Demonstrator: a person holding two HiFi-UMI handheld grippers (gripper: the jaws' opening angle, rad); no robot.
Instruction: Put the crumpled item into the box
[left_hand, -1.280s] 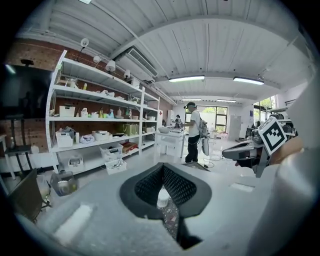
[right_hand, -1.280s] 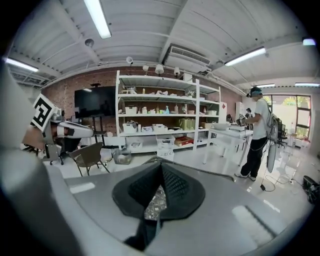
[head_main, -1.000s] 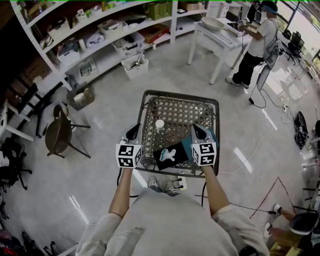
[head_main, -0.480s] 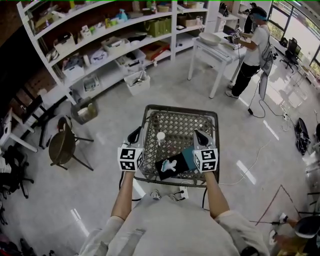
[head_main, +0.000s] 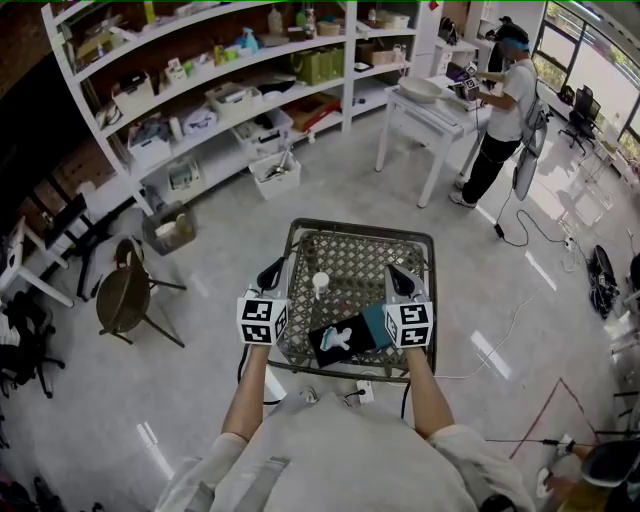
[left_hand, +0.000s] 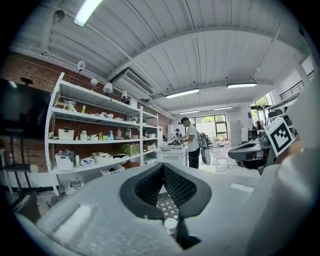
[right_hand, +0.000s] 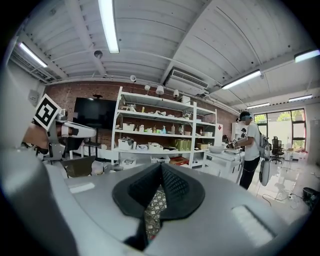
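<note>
Both left gripper (head_main: 271, 267) and right gripper (head_main: 394, 270) have fingers together, empty; crumpled item (head_main: 338, 338) lies between them, nearer the right.

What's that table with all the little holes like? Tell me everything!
The table is square, with a dark metal-looking frame and a pale lattice top full of holes. It stands level on the shiny grey floor, in front of the person. A small white container and a black box sit on it.
</note>
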